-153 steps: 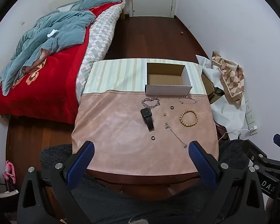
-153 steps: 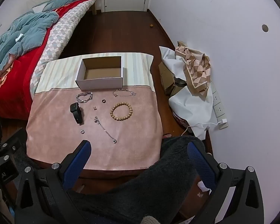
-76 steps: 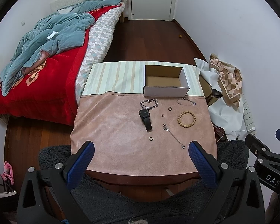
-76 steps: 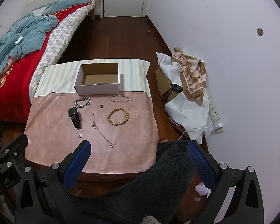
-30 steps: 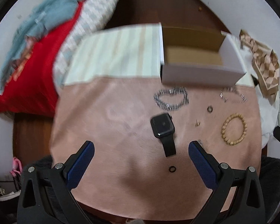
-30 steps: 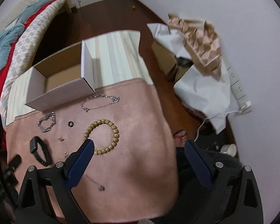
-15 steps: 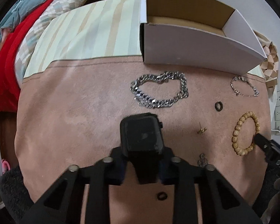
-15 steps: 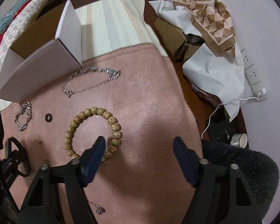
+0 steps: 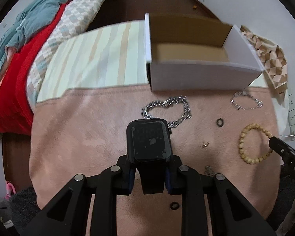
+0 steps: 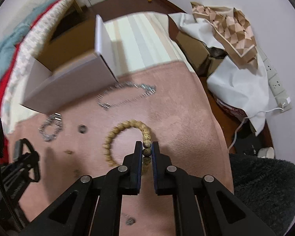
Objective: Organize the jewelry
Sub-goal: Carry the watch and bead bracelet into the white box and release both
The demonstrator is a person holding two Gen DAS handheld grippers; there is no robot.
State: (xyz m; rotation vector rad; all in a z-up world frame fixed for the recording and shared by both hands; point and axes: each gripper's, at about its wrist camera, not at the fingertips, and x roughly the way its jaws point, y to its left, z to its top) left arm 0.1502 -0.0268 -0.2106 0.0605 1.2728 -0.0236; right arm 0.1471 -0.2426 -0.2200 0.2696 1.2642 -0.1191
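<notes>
My left gripper (image 9: 149, 174) is shut on the strap of a black smartwatch (image 9: 150, 140) and holds it just above the pink table mat (image 9: 78, 129). My right gripper (image 10: 147, 147) is shut on a wooden bead bracelet (image 10: 127, 129), whose far side still droops to the mat. An open white cardboard box (image 9: 196, 74) stands at the back of the table and is empty. A thick silver chain (image 9: 167, 108), a thin silver bracelet (image 9: 245, 102), a dark ring (image 9: 219, 122), a second ring (image 9: 175, 206) and a small earring (image 9: 205, 145) lie on the mat.
A bed with a red cover and teal blanket (image 9: 19, 45) stands to the left. White sheets, a patterned bag (image 10: 232, 29) and a power strip (image 10: 275, 84) lie on the floor to the right. A dark fuzzy cushion (image 10: 265, 192) is at the table's near right edge.
Both grippers came down from high above the table and closed. The left took hold of the watch and raised it slightly; the right closed on the bead bracelet and began lifting it.
</notes>
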